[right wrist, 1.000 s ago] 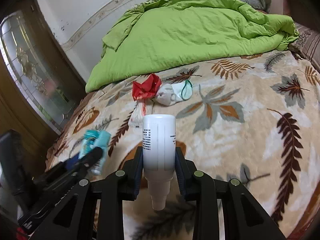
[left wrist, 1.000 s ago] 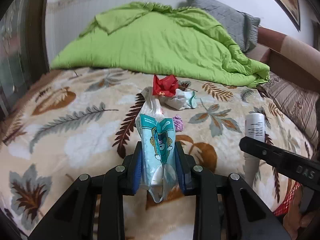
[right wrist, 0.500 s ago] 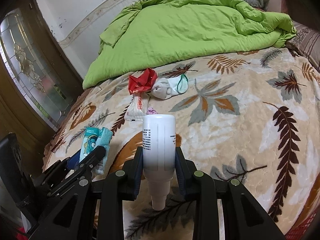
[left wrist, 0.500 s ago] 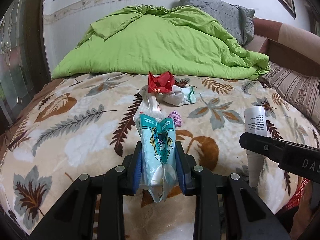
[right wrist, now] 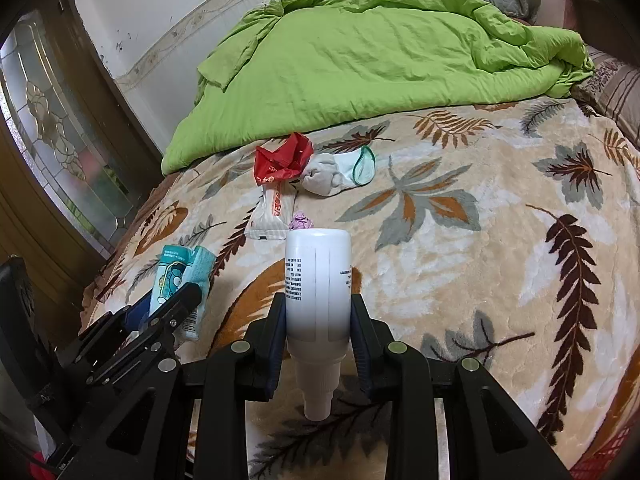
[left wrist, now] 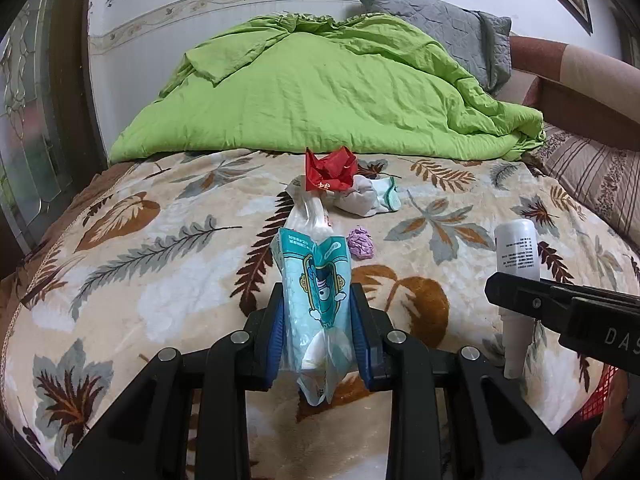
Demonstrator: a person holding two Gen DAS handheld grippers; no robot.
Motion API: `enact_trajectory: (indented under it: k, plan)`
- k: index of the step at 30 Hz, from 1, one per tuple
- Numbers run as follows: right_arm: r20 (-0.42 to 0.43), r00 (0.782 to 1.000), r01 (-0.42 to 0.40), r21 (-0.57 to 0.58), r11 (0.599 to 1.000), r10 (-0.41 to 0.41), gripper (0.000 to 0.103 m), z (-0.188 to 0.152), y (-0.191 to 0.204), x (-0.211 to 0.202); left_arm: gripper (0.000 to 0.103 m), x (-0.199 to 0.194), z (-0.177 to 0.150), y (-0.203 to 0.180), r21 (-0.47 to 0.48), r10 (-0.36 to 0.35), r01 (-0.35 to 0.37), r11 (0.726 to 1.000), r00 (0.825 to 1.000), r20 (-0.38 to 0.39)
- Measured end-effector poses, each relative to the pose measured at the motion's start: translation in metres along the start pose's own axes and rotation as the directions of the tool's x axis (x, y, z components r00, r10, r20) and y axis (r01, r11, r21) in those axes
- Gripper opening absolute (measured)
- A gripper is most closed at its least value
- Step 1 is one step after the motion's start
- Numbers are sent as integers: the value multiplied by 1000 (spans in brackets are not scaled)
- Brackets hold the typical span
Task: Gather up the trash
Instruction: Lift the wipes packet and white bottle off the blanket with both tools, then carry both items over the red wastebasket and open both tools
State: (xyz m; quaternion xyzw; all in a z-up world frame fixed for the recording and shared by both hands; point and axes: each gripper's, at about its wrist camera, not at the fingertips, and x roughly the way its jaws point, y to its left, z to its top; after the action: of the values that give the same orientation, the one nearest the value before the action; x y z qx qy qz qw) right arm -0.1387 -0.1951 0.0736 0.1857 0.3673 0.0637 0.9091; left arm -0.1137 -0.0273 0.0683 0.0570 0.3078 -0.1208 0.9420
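Observation:
My left gripper (left wrist: 318,312) is shut on a teal plastic wrapper (left wrist: 314,280) with a cartoon print, held above the leaf-patterned blanket (left wrist: 160,240). My right gripper (right wrist: 318,312) is shut on a white plastic bottle (right wrist: 318,280), its neck pointing back toward the camera. Farther up the bed lie a crumpled red wrapper (left wrist: 330,170), a white snack wrapper (right wrist: 274,212), a small purple paper ball (left wrist: 360,242) and a white sock (left wrist: 366,198). The right gripper with the bottle (left wrist: 516,248) shows at the right of the left wrist view; the left gripper with the teal wrapper (right wrist: 180,276) shows at lower left of the right wrist view.
A rumpled green duvet (left wrist: 320,92) covers the far half of the bed, with a grey pillow (left wrist: 440,28) behind it. A striped pillow (left wrist: 592,176) lies at the right. A wooden door with patterned glass (right wrist: 60,140) stands to the left. Something red and meshed (left wrist: 600,396) shows at lower right.
The left wrist view has tilted up and levelled slightly, so more wall shows above the duvet. Both grips and the items on the bed are unchanged.

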Motion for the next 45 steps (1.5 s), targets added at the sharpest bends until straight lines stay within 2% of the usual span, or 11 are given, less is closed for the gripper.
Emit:
enact_trajectory:
  k: [20, 26, 31, 35, 38, 40, 43, 45]
  plan:
    - [8, 1000, -5, 1, 1000, 5, 32, 0, -1, -2, 29, -2, 0, -1, -1, -7, 7, 1000, 1000, -2]
    - [39, 999, -31, 61, 998, 29, 32, 4, -14, -22, 29, -9, 0, -15, 0, -89, 89, 996, 996, -1]
    - [62, 997, -49, 131, 990, 41, 32, -3, -44, -59, 29, -21, 5, -40, 27, -191, 191, 981, 982, -1]
    - [91, 996, -22, 179, 984, 5, 32, -10, -73, -99, 29, -36, 12, -75, 77, -293, 293, 953, 956, -7]
    - [119, 992, 21, 215, 976, -48, 32, -18, -99, -137, 29, -51, 16, -109, 121, -389, 390, 913, 921, -29]
    - [135, 986, 64, 249, 966, -100, 32, -27, -121, -166, 30, -61, 18, -135, 150, -451, 453, 879, 891, -49]
    - [143, 972, 133, 311, 941, -185, 32, -45, -154, -206, 30, -76, 17, -178, 197, -549, 556, 807, 830, -95]
    - [137, 962, 173, 359, 917, -235, 32, -61, -176, -231, 30, -84, 13, -210, 213, -613, 631, 746, 775, -151]
